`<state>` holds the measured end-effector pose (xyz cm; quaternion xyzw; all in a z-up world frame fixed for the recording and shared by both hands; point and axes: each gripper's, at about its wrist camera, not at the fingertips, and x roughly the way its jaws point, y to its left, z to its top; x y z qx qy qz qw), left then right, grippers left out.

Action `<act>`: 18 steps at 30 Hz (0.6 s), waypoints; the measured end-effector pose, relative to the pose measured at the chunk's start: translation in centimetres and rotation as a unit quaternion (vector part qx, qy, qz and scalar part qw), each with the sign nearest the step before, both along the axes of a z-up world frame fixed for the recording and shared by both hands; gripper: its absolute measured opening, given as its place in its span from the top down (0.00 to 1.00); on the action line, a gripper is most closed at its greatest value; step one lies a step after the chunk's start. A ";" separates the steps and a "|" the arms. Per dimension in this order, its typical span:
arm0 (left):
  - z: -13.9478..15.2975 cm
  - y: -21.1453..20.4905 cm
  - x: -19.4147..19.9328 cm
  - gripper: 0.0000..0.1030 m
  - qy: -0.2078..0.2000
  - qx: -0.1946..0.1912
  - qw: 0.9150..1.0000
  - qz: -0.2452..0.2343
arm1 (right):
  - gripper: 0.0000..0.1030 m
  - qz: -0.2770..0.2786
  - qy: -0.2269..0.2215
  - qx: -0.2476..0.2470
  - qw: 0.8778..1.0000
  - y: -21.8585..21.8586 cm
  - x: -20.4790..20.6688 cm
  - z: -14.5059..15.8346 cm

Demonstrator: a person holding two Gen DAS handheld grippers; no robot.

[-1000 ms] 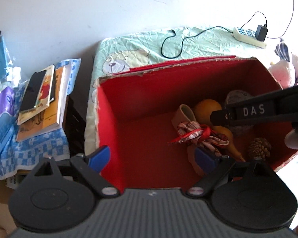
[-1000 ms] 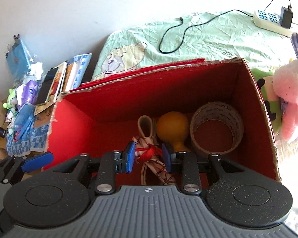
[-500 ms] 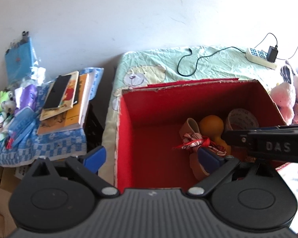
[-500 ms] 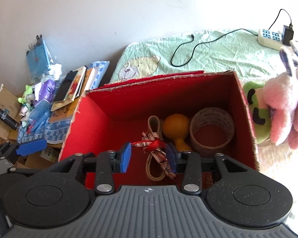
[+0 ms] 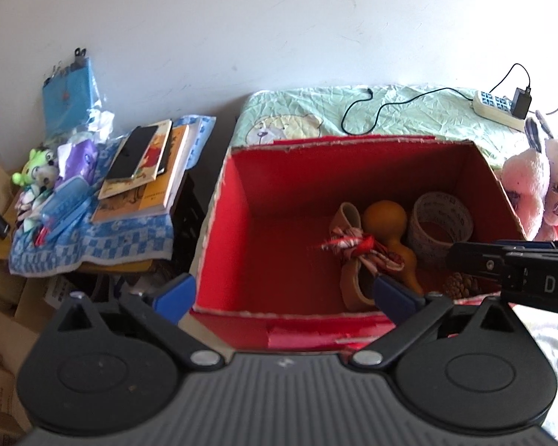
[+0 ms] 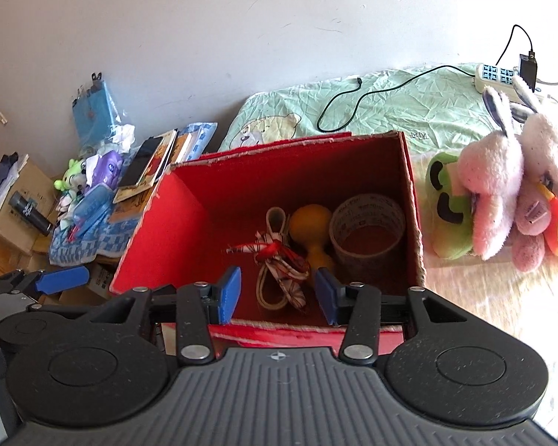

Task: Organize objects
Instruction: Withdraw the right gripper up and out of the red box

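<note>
1. Red box [image 6: 175,230]: standing open on the bed.
2. Contents: ribboned cord bundle [image 6: 279,271] lying at centre; orange gourd [image 6: 310,223] touching it at 3 o'clock; tape roll [image 6: 368,230] further right.
3. Right gripper [image 6: 277,293]: hovering above the near rim, jaws spread moderately, empty.
4. Left gripper [image 5: 282,293]: jaws gaping wide, empty.
5. Plush toys [image 6: 502,186]: sitting outside at 3 o'clock.

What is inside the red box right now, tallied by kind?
Tape roll: 1
Orange gourd: 1
Ribbon-tied strap bundle: 1
Pine cone: 1
Total: 4 in the red box
</note>
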<state>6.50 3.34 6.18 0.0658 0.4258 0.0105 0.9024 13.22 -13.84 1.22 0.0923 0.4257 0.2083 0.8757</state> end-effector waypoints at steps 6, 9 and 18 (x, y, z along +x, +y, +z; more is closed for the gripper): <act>-0.7 -0.6 -1.2 0.01 0.008 0.007 1.000 0.027 | 0.54 0.013 0.003 -0.007 1.000 -0.9 -1.0 -0.6; -1.3 -0.5 -1.7 0.01 0.017 0.008 0.999 0.047 | 0.54 0.020 0.006 -0.011 1.000 -1.4 -1.4 -0.9; -3.0 -0.4 -3.0 0.01 0.044 0.003 0.996 0.073 | 0.51 0.047 0.022 -0.016 0.999 -1.9 -2.5 -2.1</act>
